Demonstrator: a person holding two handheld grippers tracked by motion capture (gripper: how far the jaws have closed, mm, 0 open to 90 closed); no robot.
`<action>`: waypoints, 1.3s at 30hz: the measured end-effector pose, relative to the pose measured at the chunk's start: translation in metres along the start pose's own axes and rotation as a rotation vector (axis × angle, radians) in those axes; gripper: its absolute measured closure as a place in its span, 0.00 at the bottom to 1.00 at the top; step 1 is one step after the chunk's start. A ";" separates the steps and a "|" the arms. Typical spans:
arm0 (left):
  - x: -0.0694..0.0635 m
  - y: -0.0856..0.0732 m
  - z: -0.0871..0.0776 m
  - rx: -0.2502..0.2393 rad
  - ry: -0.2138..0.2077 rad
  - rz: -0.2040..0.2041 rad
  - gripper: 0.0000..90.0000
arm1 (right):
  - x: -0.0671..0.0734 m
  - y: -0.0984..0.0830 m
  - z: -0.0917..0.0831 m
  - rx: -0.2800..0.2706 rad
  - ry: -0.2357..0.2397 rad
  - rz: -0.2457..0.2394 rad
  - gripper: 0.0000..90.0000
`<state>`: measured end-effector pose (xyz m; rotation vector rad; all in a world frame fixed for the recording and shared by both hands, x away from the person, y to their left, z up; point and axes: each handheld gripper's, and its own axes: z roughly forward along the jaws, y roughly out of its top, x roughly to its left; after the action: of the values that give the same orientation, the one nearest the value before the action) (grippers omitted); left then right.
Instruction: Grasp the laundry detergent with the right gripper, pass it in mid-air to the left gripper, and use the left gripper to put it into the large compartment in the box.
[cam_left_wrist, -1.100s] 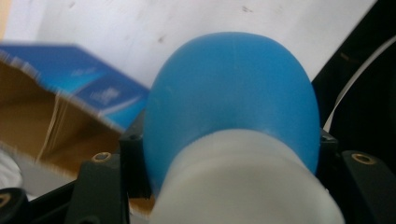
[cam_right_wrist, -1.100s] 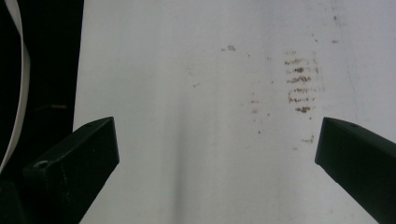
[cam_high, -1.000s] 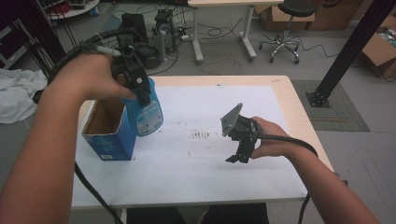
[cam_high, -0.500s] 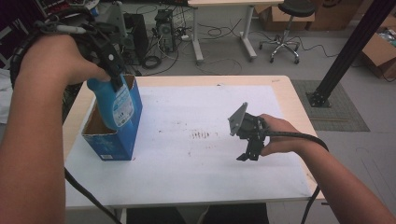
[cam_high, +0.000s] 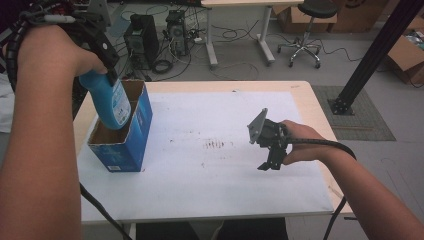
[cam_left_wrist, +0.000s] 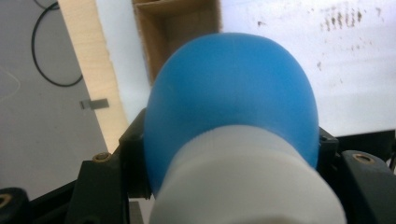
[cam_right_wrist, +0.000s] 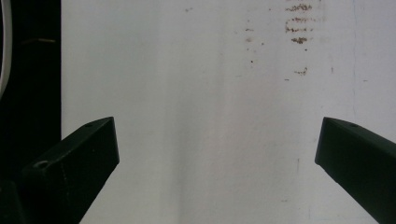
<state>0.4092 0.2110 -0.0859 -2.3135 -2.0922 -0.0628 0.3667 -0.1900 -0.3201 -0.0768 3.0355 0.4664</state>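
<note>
No legible text (bottle (cam_high: 111, 102) label too blurred)

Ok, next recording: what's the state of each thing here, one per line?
Blue bottle: held tilted, its bottom end just inside the box's open top.
Blue box: upright on the table, top open, brown inside.
Left tongs: shut on the blue bottle near its white cap.
Right tongs: open, nothing between them, above the table.
White table cover: flat, stained near the middle.
</note>
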 end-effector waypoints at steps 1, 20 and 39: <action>0.002 0.001 0.001 -0.004 -0.003 -0.011 0.42 | 0.000 0.000 0.000 0.001 0.000 0.001 0.00; 0.027 0.013 0.042 0.023 -0.009 -0.079 0.42 | -0.003 -0.002 -0.001 0.029 0.002 0.007 0.00; 0.034 0.016 0.116 0.053 -0.029 -0.077 0.42 | 0.001 0.001 -0.005 0.044 -0.001 0.010 0.00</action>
<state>0.4300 0.2482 -0.2005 -2.2171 -2.1682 0.0244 0.3658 -0.1907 -0.3155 -0.0583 3.0443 0.4005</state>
